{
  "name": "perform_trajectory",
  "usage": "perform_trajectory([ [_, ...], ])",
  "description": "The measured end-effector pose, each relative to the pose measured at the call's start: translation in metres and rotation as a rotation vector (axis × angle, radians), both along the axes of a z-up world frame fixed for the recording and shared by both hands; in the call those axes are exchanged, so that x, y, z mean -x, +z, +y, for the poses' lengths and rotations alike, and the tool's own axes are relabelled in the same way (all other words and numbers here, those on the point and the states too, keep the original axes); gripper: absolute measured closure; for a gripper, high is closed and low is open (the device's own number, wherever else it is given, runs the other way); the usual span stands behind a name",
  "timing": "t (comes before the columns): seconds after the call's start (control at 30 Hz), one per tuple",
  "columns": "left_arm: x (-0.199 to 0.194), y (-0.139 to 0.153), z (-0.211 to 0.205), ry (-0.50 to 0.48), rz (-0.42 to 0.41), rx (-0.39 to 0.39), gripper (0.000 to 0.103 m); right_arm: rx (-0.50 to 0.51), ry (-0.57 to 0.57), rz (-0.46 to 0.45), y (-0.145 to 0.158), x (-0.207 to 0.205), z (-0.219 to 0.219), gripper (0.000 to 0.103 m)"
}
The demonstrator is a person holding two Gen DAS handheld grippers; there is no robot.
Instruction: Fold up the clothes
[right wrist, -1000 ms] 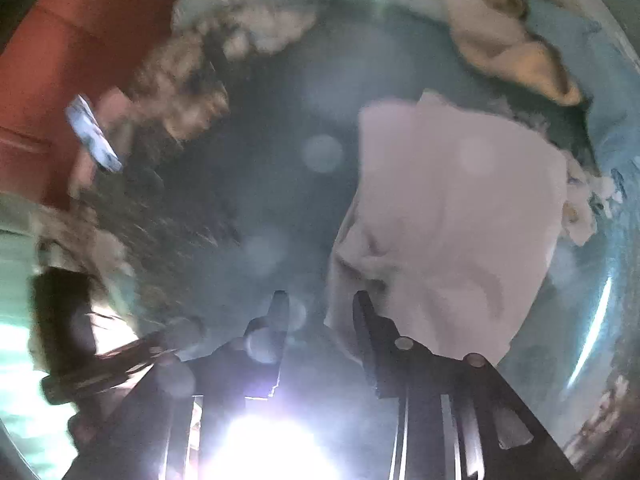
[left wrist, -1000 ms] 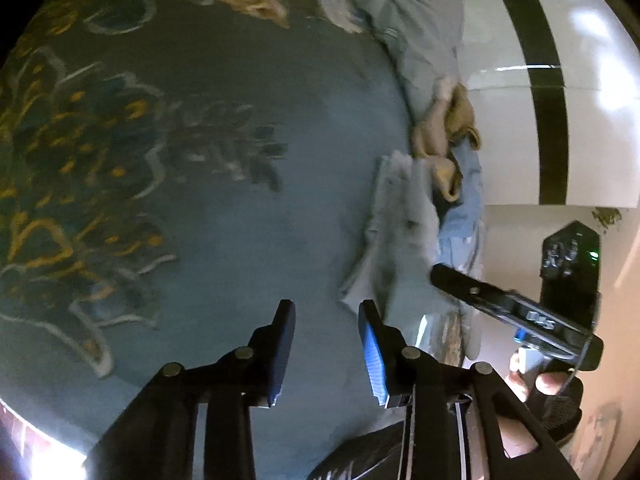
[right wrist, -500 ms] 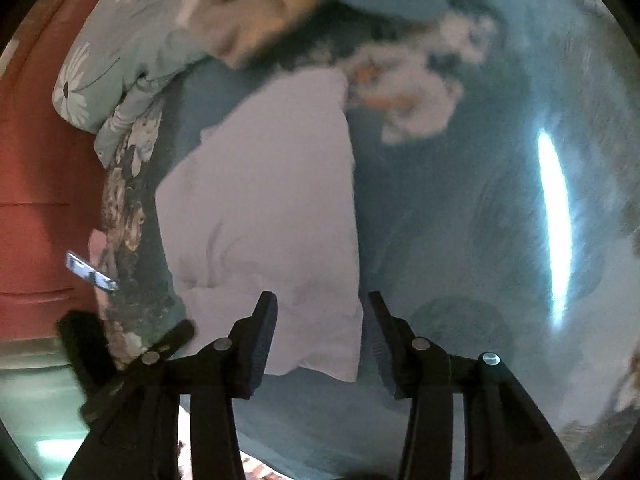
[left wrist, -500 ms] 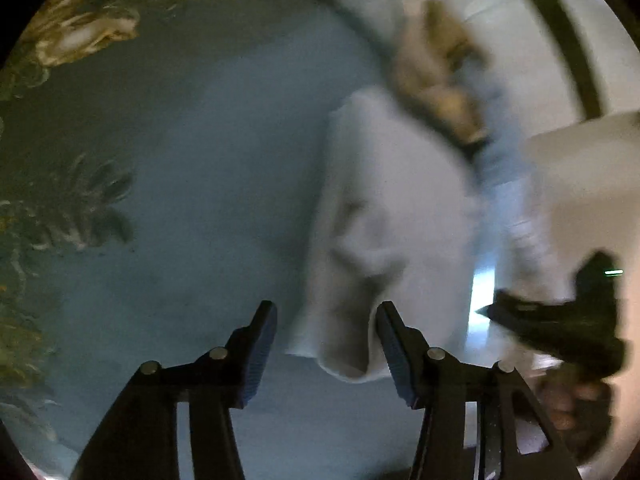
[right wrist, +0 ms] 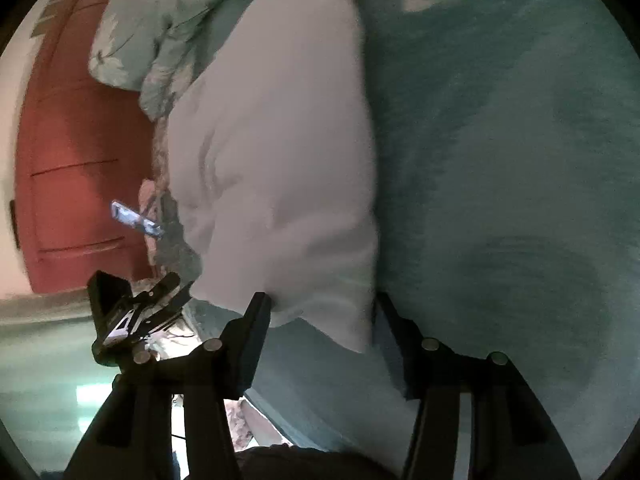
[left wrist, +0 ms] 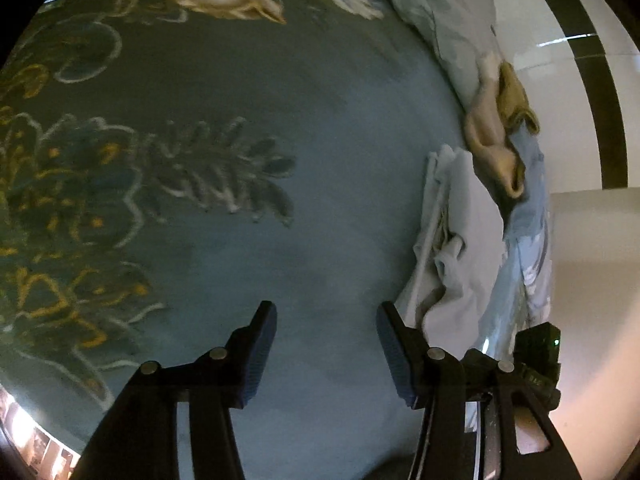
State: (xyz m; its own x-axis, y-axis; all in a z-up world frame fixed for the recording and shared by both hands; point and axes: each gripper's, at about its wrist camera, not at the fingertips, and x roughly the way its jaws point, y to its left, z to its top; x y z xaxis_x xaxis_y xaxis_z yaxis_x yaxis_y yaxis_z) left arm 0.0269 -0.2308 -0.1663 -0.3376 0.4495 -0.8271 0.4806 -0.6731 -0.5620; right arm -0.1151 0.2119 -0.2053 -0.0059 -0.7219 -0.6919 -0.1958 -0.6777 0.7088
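Note:
A pale grey-white garment (right wrist: 280, 160) lies flat on the blue bedspread (right wrist: 500, 160). Its near corner sits between the fingers of my right gripper (right wrist: 320, 328), whose jaws are opening; the pads do not press the cloth. In the left wrist view the same garment (left wrist: 452, 248) is rumpled at the right, just beyond the right finger. My left gripper (left wrist: 326, 344) stands open over bare bedspread (left wrist: 320, 200) with nothing between its fingers. Each gripper shows at the edge of the other's view.
A tan garment (left wrist: 500, 128) and a light blue one (left wrist: 528, 200) lie past the white garment at the bed's edge. Floral bedding (right wrist: 132, 40) is bunched at the far end. A red cabinet (right wrist: 80, 160) stands beside the bed. Yellow flower print (left wrist: 60, 200) covers the bedspread's left.
Both grippers' jaws have widened. The right gripper came down close to the white garment, whose corner is now between its fingers. The left gripper swung left, so the garment sits off to its right.

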Motion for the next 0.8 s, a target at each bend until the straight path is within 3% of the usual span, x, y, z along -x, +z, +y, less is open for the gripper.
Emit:
perform_trajectory([
  [0.07, -0.002, 0.001, -0.004, 0.009, 0.003, -0.006, 0.047, 0.001, 0.017, 0.016, 0.001, 0.003, -0.005, 0.053],
  [0.13, 0.0, 0.003, -0.005, 0.014, 0.004, -0.012, 0.047, -0.031, 0.036, 0.022, 0.002, 0.005, -0.009, 0.078],
  [0.2, 0.005, 0.005, -0.004, 0.014, 0.006, -0.01, 0.047, -0.057, 0.037, 0.013, 0.003, 0.006, -0.009, 0.091],
  [0.4, 0.024, 0.014, 0.0, -0.018, 0.037, -0.014, 0.047, -0.094, 0.067, 0.082, 0.03, 0.016, 0.006, 0.095],
  [0.57, 0.066, 0.029, 0.02, -0.104, 0.086, -0.018, 0.045, -0.299, 0.112, 0.139, 0.066, 0.063, 0.066, 0.095],
  [0.7, 0.119, 0.033, 0.055, -0.2, 0.129, -0.035, 0.041, -0.41, 0.077, 0.142, 0.075, 0.101, 0.106, 0.095],
  [0.8, 0.158, 0.026, 0.088, -0.285, 0.132, -0.054, 0.04, -0.34, 0.011, 0.133, 0.069, 0.107, 0.118, 0.094],
])
